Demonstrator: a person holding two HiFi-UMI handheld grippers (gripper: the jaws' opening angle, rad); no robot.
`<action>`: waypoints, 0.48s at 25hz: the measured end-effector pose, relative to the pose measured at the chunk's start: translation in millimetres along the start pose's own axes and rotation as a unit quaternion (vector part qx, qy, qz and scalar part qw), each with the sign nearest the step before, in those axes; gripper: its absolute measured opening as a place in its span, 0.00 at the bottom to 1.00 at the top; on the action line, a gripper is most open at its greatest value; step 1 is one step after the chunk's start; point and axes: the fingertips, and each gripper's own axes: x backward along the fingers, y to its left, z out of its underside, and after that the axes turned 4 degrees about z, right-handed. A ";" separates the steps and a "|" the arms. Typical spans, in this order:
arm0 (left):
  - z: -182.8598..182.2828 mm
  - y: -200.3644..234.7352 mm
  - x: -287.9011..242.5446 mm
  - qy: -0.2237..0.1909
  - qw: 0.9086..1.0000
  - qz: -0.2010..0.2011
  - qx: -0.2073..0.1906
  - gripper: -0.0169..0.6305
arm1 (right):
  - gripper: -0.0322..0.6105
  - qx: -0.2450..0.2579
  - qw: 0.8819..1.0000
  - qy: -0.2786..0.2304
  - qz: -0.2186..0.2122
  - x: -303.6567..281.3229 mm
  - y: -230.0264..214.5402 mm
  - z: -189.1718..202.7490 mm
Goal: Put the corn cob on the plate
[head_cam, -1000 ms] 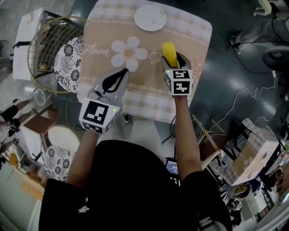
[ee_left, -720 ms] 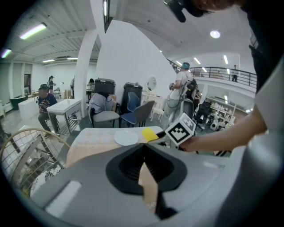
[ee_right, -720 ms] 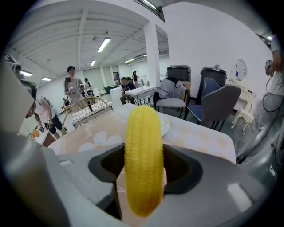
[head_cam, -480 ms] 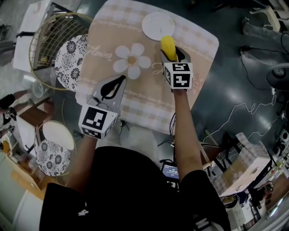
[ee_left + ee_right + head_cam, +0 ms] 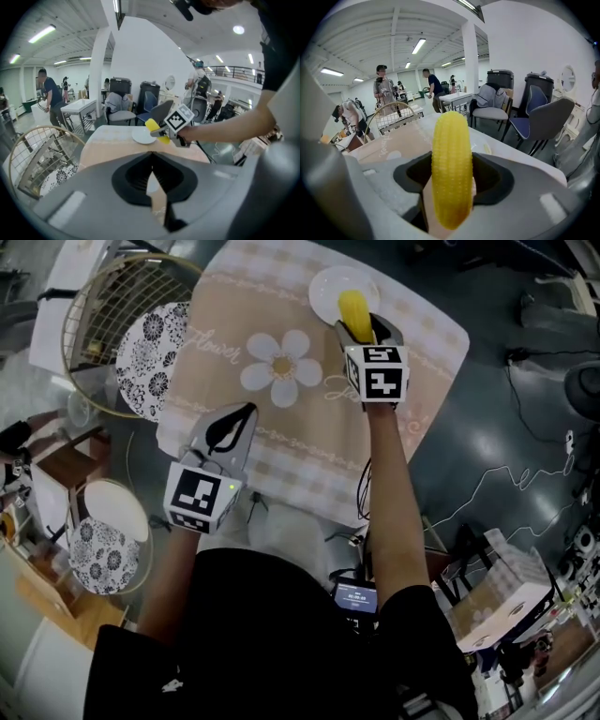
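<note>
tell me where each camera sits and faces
Head view: on the person's head, steeply down at the table; forearms, torso, left gripper, right gripper show.
Left gripper view: on that gripper, along its shut jaws toward the right gripper.
Right gripper view: along its jaws, shut on the corn, toward chairs.
Shared: the first two show corn and plate.

Bright ceiling strip lights; fisheye-warped, dark-vignetted edges

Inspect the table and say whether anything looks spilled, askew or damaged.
Nothing stands out. The corn cob sits straight in the right gripper over the white plate, and nothing is spilled on the tablecloth.
</note>
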 end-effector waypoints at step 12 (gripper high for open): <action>23.1 13.6 2.1 0.014 0.999 -0.022 0.020 0.03 | 0.44 0.022 1.000 0.011 -0.008 -47.5 -2.1 -13.6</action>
